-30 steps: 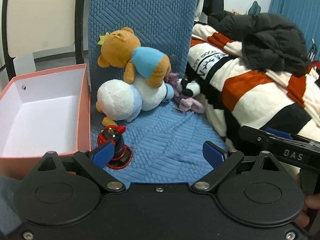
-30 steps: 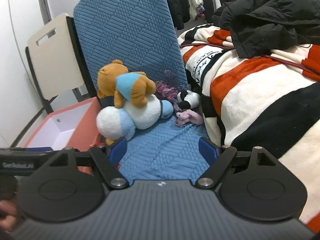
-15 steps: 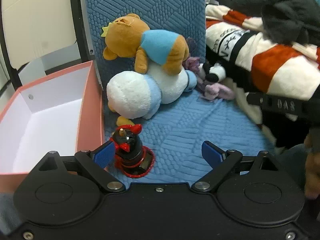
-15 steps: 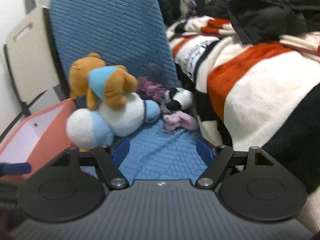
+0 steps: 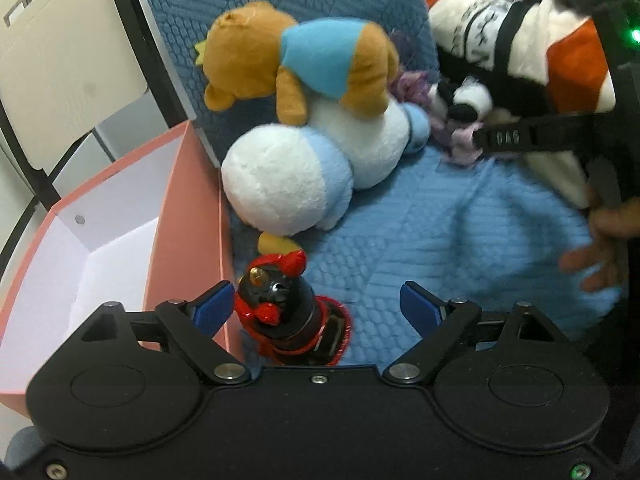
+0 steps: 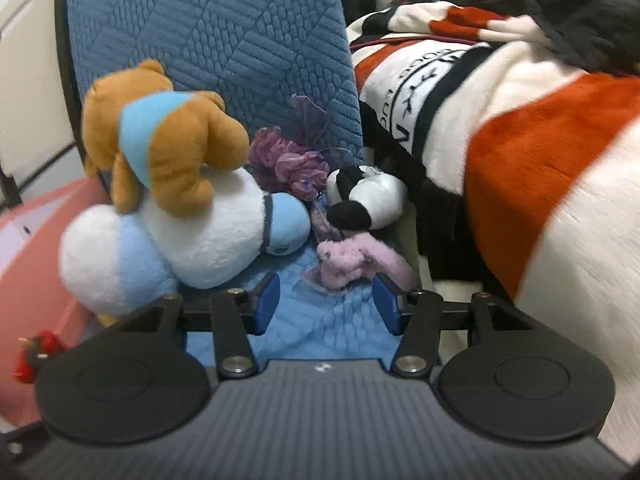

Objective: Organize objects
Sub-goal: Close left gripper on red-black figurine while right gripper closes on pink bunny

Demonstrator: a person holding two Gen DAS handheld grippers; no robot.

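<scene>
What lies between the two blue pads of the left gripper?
In the left wrist view, a small black and red figure stands between the closing left gripper's pads, near the left one; beside it lies bare blue cushion.

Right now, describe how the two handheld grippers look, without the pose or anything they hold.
Left gripper: glossy black body, two round raised discs, silver pivot screws, black linkage arms, blue finger pads. Right gripper: same build, but with a ribbed dark grey centre panel and blue pads. From the left camera, its black side bar bears pale lettering.

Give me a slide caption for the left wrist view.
Left tool closing around a red-and-black figurine beside the open pink box, plush toys piled behind.
</scene>
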